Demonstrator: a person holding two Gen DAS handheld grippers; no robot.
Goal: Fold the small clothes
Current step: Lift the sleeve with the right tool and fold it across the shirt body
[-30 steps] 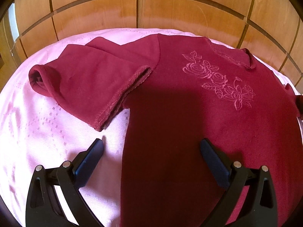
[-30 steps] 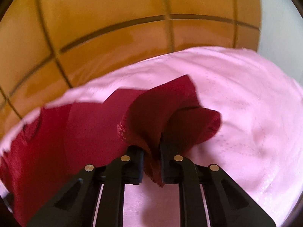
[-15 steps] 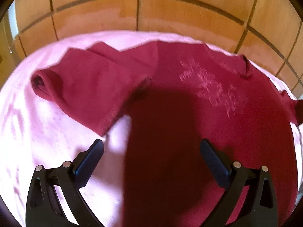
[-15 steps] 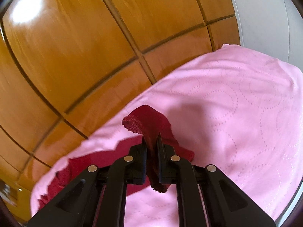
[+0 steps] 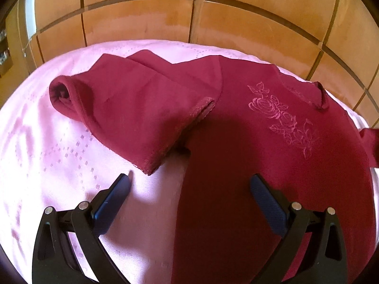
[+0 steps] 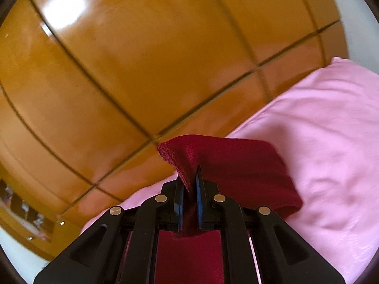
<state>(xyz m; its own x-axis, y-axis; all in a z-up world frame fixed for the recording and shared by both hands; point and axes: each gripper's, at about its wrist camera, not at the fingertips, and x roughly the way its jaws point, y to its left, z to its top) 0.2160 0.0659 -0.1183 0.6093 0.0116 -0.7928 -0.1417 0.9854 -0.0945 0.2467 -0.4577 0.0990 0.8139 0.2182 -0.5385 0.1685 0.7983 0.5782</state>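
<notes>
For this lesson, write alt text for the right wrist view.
The right gripper is shut on a lifted sleeve of a dark red top, held above a pink bedspread. Glossy wooden panels fill the background.

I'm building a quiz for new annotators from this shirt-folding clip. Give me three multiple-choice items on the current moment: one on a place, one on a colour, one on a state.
1. Where does the rose embroidery sit?
A. on the shirt's front
B. on the folded sleeve
C. on the bedspread

2. What colour is the bedspread under the shirt?
A. white
B. pink
C. blue

3. What state is the right gripper in?
A. wide open above the bed
B. shut on nothing
C. shut on a sleeve

Answers:
1. A, the roses are stitched on the chest panel, to the right of the sleeve that lies folded across.
2. B, pink patterned cloth shows all around the dark red garment.
3. C, its fingers pinch the hemmed edge of the right sleeve and hold it lifted, while the left gripper hangs open.
</notes>
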